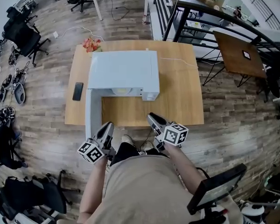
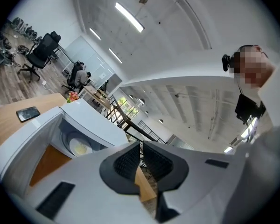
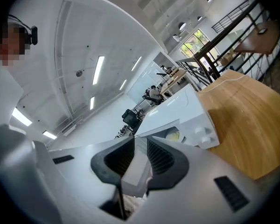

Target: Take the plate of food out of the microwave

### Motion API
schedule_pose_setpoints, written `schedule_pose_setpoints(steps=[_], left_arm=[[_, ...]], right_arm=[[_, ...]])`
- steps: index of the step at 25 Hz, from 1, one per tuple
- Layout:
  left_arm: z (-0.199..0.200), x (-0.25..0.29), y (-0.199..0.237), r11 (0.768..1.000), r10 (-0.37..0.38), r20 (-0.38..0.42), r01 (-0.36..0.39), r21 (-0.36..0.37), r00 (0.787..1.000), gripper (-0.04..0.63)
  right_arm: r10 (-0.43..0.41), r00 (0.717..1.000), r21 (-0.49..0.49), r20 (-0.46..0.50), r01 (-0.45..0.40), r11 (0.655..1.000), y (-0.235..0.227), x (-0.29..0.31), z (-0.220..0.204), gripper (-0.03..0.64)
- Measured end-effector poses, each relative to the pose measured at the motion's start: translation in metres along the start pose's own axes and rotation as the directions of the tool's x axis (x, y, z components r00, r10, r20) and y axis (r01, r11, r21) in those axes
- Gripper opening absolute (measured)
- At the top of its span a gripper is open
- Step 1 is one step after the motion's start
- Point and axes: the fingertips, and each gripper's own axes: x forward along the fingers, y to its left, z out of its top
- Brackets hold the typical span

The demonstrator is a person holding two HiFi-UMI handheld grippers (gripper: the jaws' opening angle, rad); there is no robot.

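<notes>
Nearest the lens in the head view is the person's beige-shirted torso (image 1: 140, 185), cut off by the lower edge. It hides most of both forearms.

At the left of the pale wooden surface (image 1: 179, 99) lies a flat black phone (image 1: 78, 91). Behind it, at the far corner, sits a small red-and-green bundle (image 1: 91, 44), too small to identify.

The left claw (image 1: 108, 125) hangs at the near edge, just beside the open white microwave door (image 1: 93, 112), which swings out toward the person. Its own view shows the dark ribbed pads (image 2: 129, 161) drawn almost together with only a thin slit between them, gripping nothing.

The boxy white microwave (image 1: 123, 69) stands mid-surface. The round white plate of food (image 2: 80, 147) is inside its cavity. From above, the oven's top hides all but a pale sliver of it, and the yellowish food is hard to make out.

The right claw (image 1: 151, 117) hovers at the near edge, apart from the microwave. Its jaws stand slightly apart and hold nothing.
</notes>
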Motion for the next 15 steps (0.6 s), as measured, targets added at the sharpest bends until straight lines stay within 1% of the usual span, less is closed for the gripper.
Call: schedule_pose_setpoints(steps=[2, 5, 7, 12, 14, 15], left_arm=[[0.006, 0.008, 0.01, 1.0, -0.013, -0.03, 0.014, 0.027, 0.999, 0.003], [0.016, 0.016, 0.03, 0.998, -0.034, -0.06, 0.037, 0.045, 0.998, 0.003], [0.019, 0.02, 0.044, 0.998, -0.036, -0.082, 0.04, 0.05, 0.996, 0.003], [0.013, 0.028, 0.065, 0.999, -0.025, -0.134, 0.031, 0.044, 0.991, 0.003], [0.012, 0.03, 0.066, 0.998, -0.03, -0.156, 0.038, 0.048, 0.987, 0.003], [0.012, 0.03, 0.065, 0.998, -0.032, -0.163, 0.041, 0.052, 0.986, 0.003]], right_arm=[[-0.036, 0.999, 0.014, -0.006, 0.036, 0.999, -0.008, 0.021, -0.007, 0.074], [-0.091, 0.996, 0.06, -0.009, 0.092, 0.994, -0.024, 0.058, -0.018, 0.132], [-0.139, 0.99, 0.102, -0.002, 0.138, 0.985, -0.039, 0.081, -0.027, 0.141], [-0.267, 0.963, 0.139, 0.025, 0.261, 0.955, -0.083, 0.131, -0.051, 0.149], [-0.302, 0.951, 0.182, 0.057, 0.288, 0.94, -0.104, 0.152, -0.055, 0.149], [-0.313, 0.948, 0.213, 0.066, 0.293, 0.932, -0.113, 0.162, -0.06, 0.17]])
